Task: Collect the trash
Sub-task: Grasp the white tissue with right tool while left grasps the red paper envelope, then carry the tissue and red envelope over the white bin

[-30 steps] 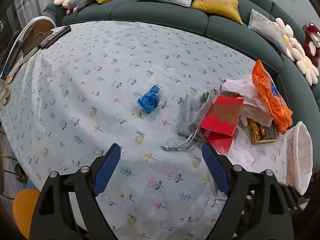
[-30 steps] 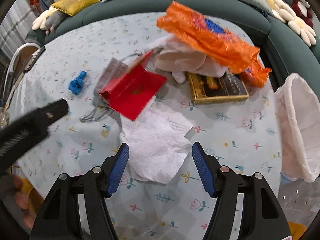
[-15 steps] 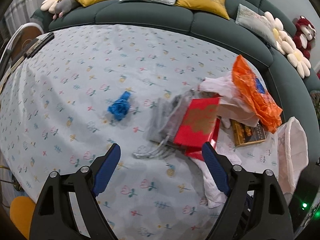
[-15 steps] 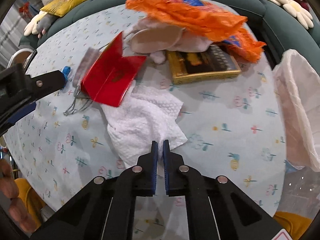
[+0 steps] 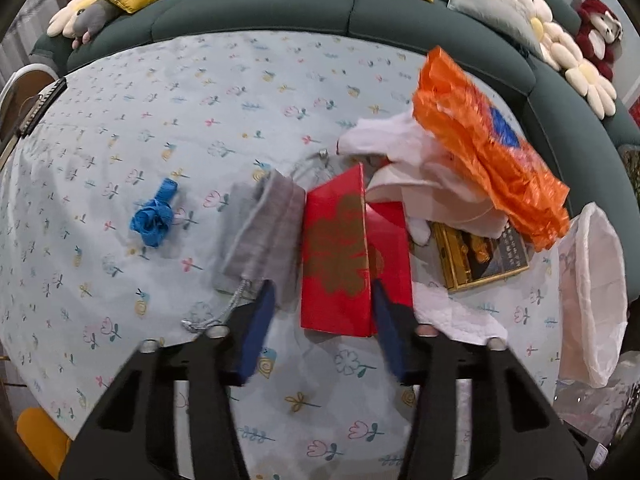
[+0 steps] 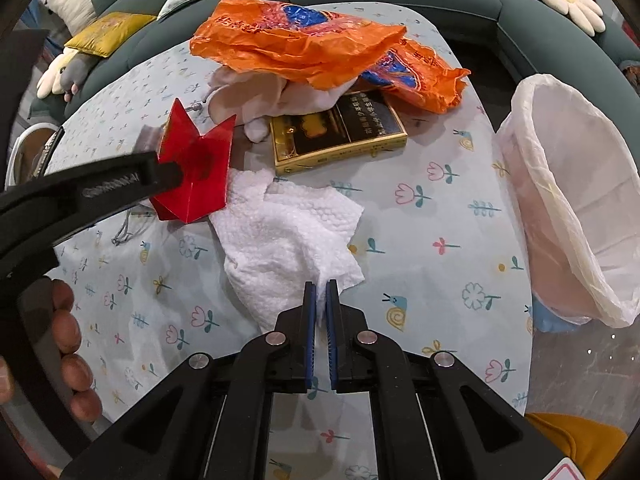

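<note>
A red paper bag [image 5: 334, 264] with a gold flower lies on the flowered tablecloth [image 5: 200, 120]. My left gripper [image 5: 323, 286] straddles its near end. The jaws are closing, and a gap shows between the left pad and the bag. From the right wrist the bag [image 6: 196, 168] shows with one left finger [image 6: 160, 174] against it. My right gripper [image 6: 320, 292] is shut on the near corner of a crumpled white paper towel [image 6: 288, 236]. A bin with a white liner [image 6: 560, 184] stands at the table's right edge.
A grey drawstring pouch [image 5: 264, 236] lies left of the red bag, and a blue crumpled wad [image 5: 154, 218] further left. Behind are an orange plastic bag [image 6: 300, 44], a white bag [image 5: 416, 168] and a gold box [image 6: 340, 132]. A green sofa [image 5: 280, 12] rings the table. A hand [image 6: 68, 332] is at lower left.
My left gripper moved right from near the blue wad to the red bag, and its jaws narrowed. My right gripper shut on the paper towel, and the towel's corner has bunched up between the pads.
</note>
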